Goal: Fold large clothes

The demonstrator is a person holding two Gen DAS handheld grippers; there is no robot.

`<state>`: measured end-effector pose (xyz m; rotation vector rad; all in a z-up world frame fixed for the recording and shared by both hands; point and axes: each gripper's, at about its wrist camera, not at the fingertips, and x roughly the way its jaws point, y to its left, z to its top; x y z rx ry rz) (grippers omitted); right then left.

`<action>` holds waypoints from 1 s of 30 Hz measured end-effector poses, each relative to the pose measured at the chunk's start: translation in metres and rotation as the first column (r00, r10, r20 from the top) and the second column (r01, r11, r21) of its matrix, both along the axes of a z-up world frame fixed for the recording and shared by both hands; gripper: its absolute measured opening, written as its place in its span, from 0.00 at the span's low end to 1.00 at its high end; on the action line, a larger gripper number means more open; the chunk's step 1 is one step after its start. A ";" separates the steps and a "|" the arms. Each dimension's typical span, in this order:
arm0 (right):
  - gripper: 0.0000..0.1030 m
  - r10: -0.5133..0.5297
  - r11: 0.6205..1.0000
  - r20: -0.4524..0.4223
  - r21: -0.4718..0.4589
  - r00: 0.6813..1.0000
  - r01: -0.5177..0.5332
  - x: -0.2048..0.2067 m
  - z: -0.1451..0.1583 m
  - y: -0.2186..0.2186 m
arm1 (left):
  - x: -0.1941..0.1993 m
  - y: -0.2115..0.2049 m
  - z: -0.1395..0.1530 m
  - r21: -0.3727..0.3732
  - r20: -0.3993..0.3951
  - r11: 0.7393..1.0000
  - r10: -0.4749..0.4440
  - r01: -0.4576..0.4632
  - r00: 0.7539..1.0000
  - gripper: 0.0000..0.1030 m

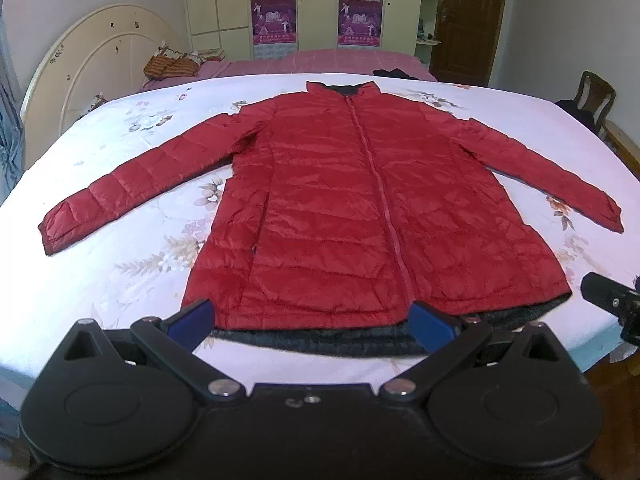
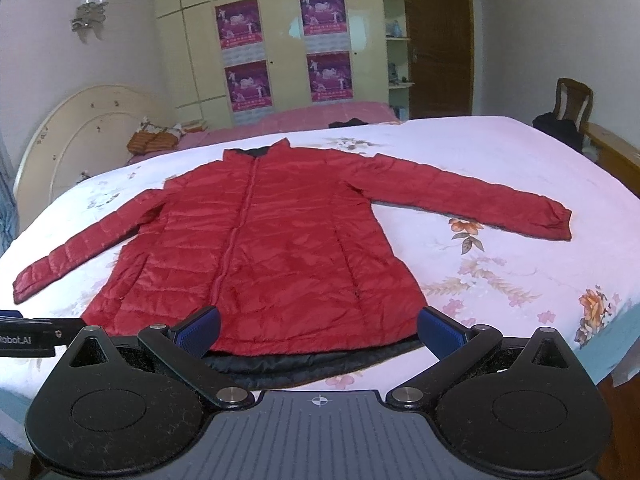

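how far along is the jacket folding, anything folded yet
Done: the red jacket lies flat, zipped, face up on the floral bedsheet, both sleeves spread out. In hand: nothing; the left gripper and right gripper are open near the hem, holding no fabric. Left: every fold, starting with the sleeves, I would guess.

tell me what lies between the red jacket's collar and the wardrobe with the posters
In the left wrist view: floral bedsheet behind the red jacket, then a pink checked bedcover with dark clothing reaching the wardrobe.

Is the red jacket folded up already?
No, the red jacket lies flat on the bed with both sleeves spread wide.
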<state>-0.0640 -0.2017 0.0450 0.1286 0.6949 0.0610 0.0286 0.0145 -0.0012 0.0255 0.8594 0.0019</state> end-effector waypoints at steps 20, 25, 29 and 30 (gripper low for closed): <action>1.00 -0.174 0.985 -0.030 -0.019 0.984 0.173 0.124 -0.024 -0.006 | 0.154 0.033 -0.024 0.008 -0.002 1.000 -0.024 0.024 1.000 1.00; 1.00 -0.226 0.974 -0.015 -0.034 0.974 0.225 0.151 -0.023 -0.009 | 0.189 0.045 -0.032 -0.010 -0.004 1.000 -0.025 0.025 1.000 1.00; 1.00 -0.266 0.963 -0.004 -0.050 0.964 0.266 0.168 -0.024 -0.018 | 0.211 0.050 -0.040 -0.016 -0.004 0.999 -0.027 0.027 1.000 1.00; 1.00 -0.275 0.960 -0.004 -0.051 0.961 0.274 0.171 -0.024 -0.022 | 0.216 0.050 -0.042 -0.017 -0.007 1.000 -0.026 0.026 1.000 1.00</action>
